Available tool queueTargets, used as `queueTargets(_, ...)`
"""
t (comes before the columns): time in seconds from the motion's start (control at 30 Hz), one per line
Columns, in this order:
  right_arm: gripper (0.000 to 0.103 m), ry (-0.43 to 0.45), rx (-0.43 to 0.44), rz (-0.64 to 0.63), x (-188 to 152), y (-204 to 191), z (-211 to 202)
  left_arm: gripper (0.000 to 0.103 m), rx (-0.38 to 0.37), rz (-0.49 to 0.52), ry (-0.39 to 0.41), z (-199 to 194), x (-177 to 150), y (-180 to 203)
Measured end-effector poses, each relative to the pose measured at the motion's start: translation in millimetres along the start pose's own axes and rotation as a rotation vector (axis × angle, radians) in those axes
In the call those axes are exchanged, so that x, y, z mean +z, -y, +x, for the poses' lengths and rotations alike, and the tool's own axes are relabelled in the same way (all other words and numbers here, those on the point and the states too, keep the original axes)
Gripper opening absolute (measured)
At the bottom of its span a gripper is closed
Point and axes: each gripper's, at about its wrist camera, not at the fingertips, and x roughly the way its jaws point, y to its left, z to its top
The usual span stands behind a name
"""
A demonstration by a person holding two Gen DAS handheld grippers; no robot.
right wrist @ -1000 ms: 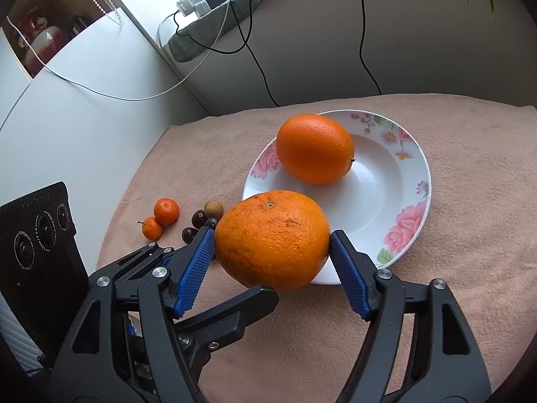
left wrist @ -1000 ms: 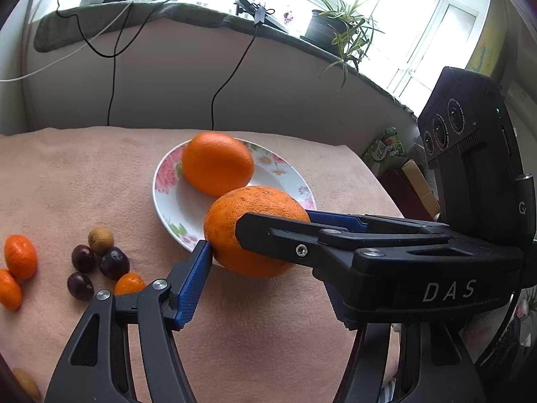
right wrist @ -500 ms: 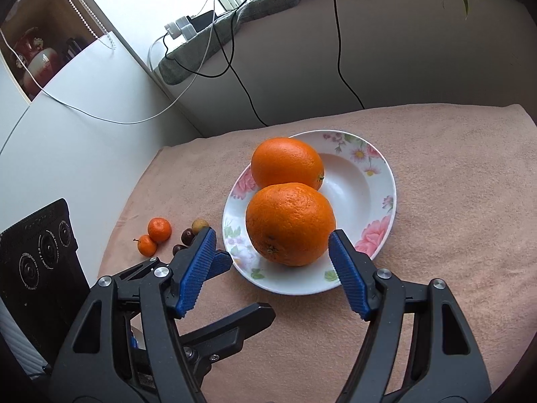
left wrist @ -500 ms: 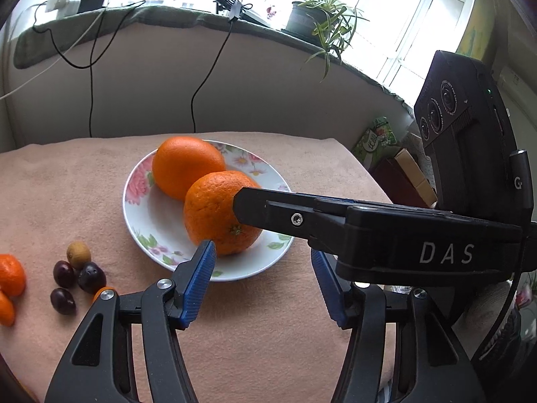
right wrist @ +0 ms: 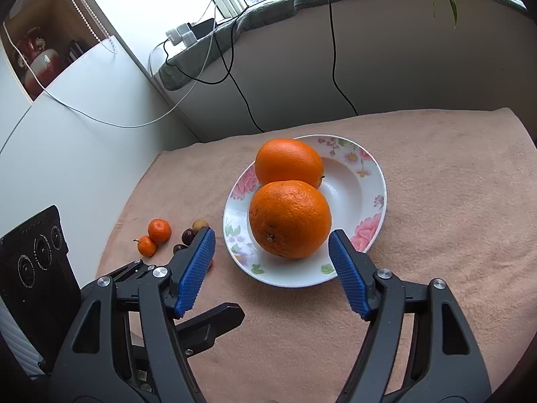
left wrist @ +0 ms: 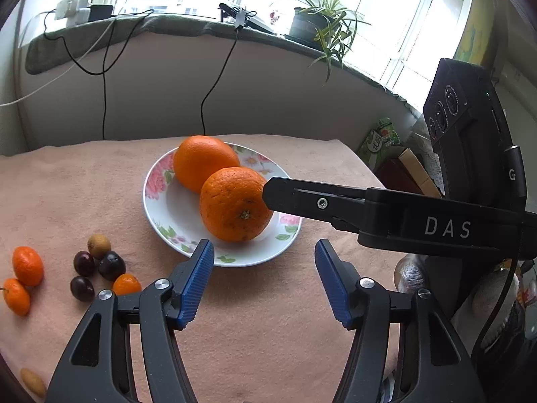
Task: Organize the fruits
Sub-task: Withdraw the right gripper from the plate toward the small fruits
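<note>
Since a second ago the big orange (right wrist: 290,219) has left the right tool (right wrist: 272,268) and now sits on the flowered plate (right wrist: 369,208), touching the other orange (right wrist: 288,161) behind it; both tools have drawn back toward the near edge of the bench (right wrist: 436,235). Right tool's blue pads stand apart with nothing between them, just short of the plate's near rim. Left tool (left wrist: 265,278) is opening its jaws, likewise empty, its pads over the peach cloth beside the plate. From the left view the right tool's black finger crosses in front of the near orange (left wrist: 235,208). On the cloth to the left of the plate lies a loose cluster of small fruit: two little tangerines (left wrist: 27,265) side by side, three dark cherries (left wrist: 84,263) bunched close, a brownish round fruit (left wrist: 99,245) above them and a small orange kumquat (left wrist: 126,283) just below. Behind the bench, cables hang from a windowsill holding a potted plant (left wrist: 315,23)
</note>
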Motion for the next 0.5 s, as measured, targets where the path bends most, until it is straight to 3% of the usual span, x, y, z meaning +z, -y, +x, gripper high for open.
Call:
queueTargets(0.27, 0.081, 0.041, -0.031, -0.038, -5.1, -13.9, -13.6, 0.071, 0.046, 0.014, 0.025, -15.1, -7.6, -4.3)
queueTargets(0.5, 0.082, 0.068, -0.053, -0.079, -17.3, -26.9, -17.7, 0.072, 0.134, -0.002, 0.053, -39.1, -24.4, -24.9)
